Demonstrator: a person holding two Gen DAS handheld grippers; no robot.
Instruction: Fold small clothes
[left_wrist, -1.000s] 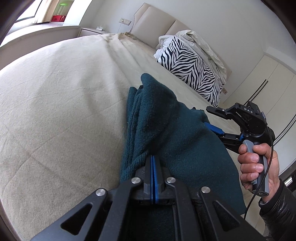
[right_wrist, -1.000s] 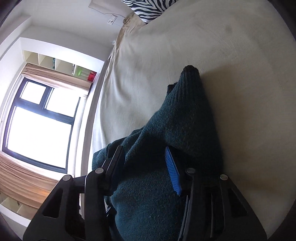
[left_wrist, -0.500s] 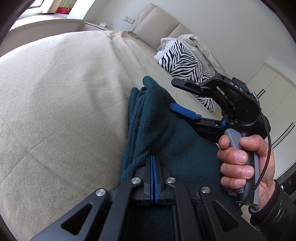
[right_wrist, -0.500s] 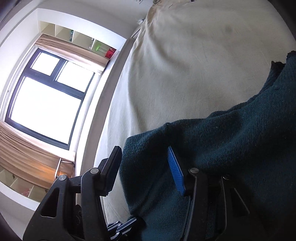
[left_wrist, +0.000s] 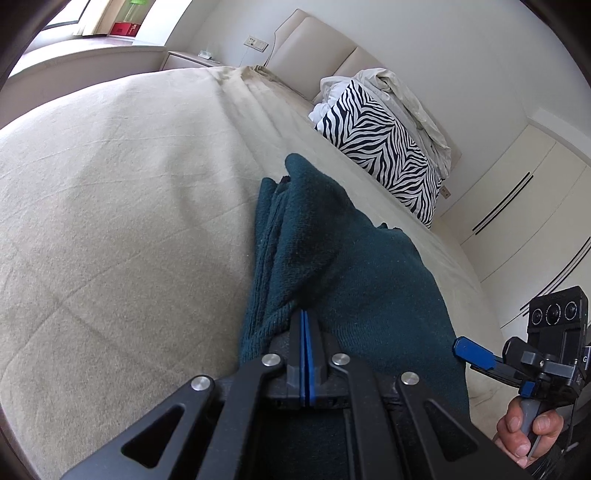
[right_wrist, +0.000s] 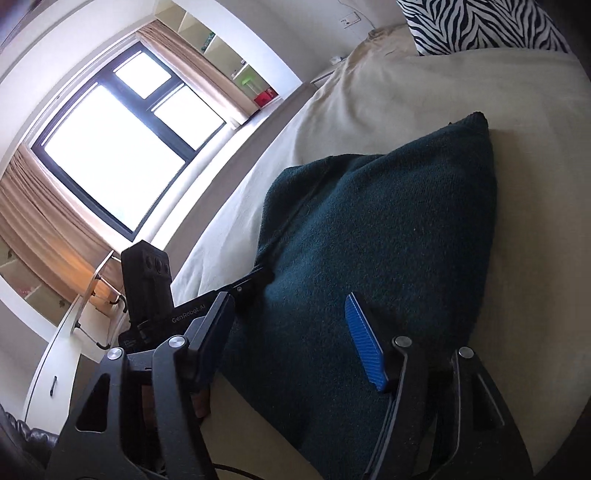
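At the bottom of both frames, a fold partly made, not finished.

The left gripper (left_wrist: 303, 354) has its jaws pinched tight on the near edge of the green sweater (left_wrist: 347, 266), which lies doubled on the bed (left_wrist: 110, 206). The right gripper (right_wrist: 291, 336) has its jaws spread wide, holding nothing. The far end looks bunched; smoothing and another fold probably remain. A zebra pillow (left_wrist: 384, 147) sits upper right.

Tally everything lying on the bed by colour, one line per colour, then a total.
Dark teal: 1, the knitted garment, pinched at its near edge by the left gripper
Black-and-white zebra: 1, the zebra pillow
Off-white: 1, the crumpled bedding piled on that pillow
Total: 3
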